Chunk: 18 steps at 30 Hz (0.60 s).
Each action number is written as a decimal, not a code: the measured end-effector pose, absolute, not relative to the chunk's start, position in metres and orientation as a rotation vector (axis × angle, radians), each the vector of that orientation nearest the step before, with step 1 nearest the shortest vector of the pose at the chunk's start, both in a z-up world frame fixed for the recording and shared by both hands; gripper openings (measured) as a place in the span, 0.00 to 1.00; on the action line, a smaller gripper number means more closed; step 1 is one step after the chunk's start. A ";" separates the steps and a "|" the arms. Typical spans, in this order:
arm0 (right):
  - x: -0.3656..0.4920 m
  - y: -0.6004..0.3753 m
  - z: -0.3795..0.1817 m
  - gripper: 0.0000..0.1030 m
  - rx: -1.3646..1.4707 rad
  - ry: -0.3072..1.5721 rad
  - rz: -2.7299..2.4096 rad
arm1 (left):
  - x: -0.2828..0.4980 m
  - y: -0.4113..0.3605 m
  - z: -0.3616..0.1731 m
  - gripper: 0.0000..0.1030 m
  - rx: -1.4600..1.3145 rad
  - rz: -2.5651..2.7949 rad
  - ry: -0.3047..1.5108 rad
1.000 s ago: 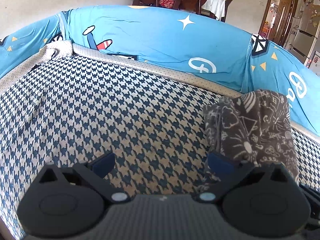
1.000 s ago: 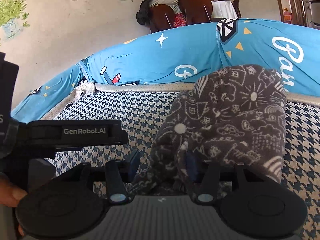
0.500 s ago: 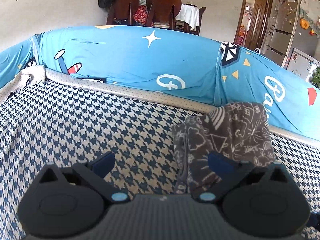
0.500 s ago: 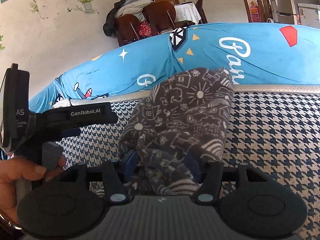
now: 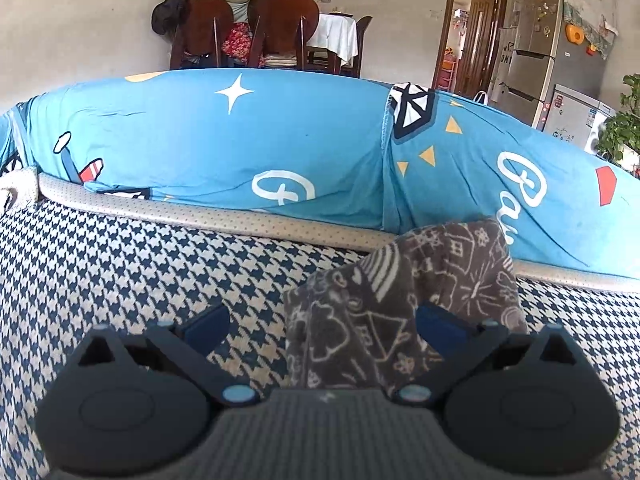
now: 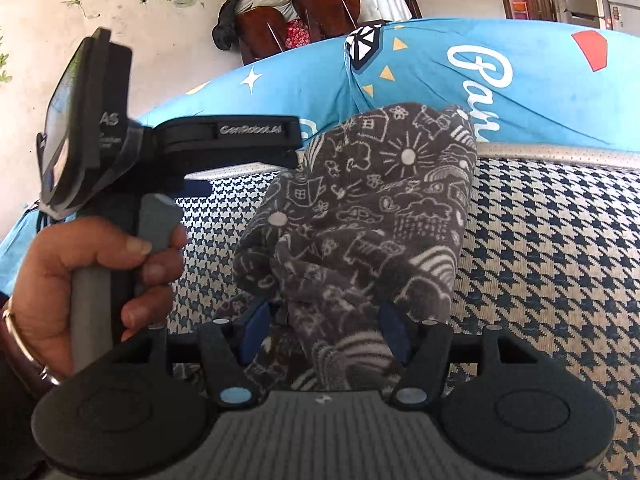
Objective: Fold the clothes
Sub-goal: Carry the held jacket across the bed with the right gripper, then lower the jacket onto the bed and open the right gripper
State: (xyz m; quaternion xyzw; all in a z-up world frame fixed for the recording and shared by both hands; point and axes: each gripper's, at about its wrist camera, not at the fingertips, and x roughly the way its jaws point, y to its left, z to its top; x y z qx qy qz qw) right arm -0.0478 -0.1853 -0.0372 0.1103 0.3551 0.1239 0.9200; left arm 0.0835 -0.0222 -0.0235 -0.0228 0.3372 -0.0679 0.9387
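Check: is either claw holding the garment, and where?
Nothing held. Right claw has just been opening, the garment loose between its pads; left claw open.

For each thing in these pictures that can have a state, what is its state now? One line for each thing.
Grey patterned garment: folded into a narrow bundle, lying on the checked sofa seat.
Right gripper: open, fingers have just been opening, the garment's near end lies between them.
Left gripper: open wide, garment's left edge between its fingers, not pinched.
Door in the background: open.
Fridge: closed.
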 end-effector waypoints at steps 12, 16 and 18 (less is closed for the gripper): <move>-0.048 -0.181 -0.046 0.67 0.202 0.753 0.291 | 0.128 -0.034 -0.059 1.00 -0.019 -0.130 0.779; -0.046 -0.181 -0.048 0.69 0.200 0.760 0.300 | 0.145 -0.017 -0.079 1.00 -0.090 -0.101 0.855; -0.046 -0.181 -0.047 0.72 0.192 0.761 0.308 | 0.149 -0.006 -0.086 1.00 -0.164 -0.108 0.885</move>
